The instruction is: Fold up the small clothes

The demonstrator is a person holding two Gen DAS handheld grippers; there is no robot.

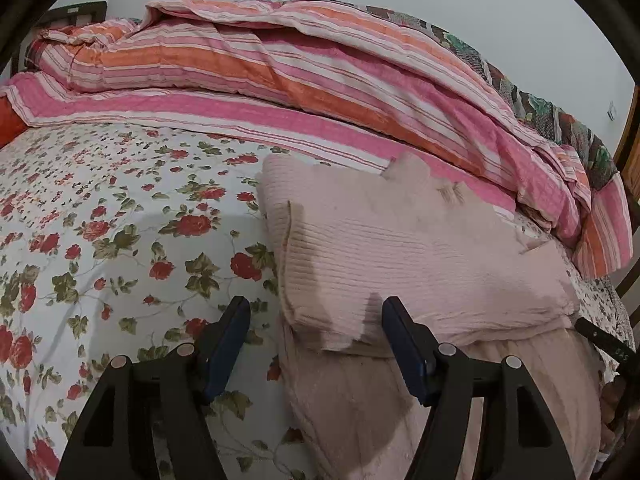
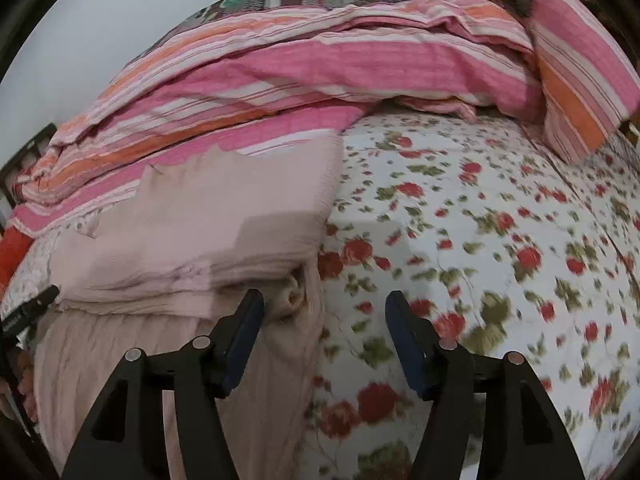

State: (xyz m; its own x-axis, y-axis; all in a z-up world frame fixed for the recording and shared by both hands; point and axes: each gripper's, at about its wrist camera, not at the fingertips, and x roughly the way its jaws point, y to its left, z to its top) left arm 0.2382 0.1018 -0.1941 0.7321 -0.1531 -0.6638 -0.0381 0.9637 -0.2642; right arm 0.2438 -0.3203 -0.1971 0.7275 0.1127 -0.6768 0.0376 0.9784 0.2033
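Note:
A pale pink ribbed knit garment [image 1: 400, 248] lies on the floral bedsheet [image 1: 100, 240], partly folded, with an upper layer doubled over a lower part near me. My left gripper [image 1: 316, 308] is open and empty, straddling the garment's left edge just above it. In the right wrist view the same garment [image 2: 200, 232] lies at the left. My right gripper [image 2: 325, 302] is open and empty over the garment's right edge, its left finger above the cloth and its right finger above the sheet [image 2: 480, 260]. The other gripper's tip shows at the left edge [image 2: 28, 308].
A rumpled pink, orange and white striped quilt [image 1: 280, 76] runs along the far side of the bed, against a pale wall. A patterned dark blanket [image 1: 560, 120] lies behind it. A wooden bedframe [image 1: 628, 136] stands at the right.

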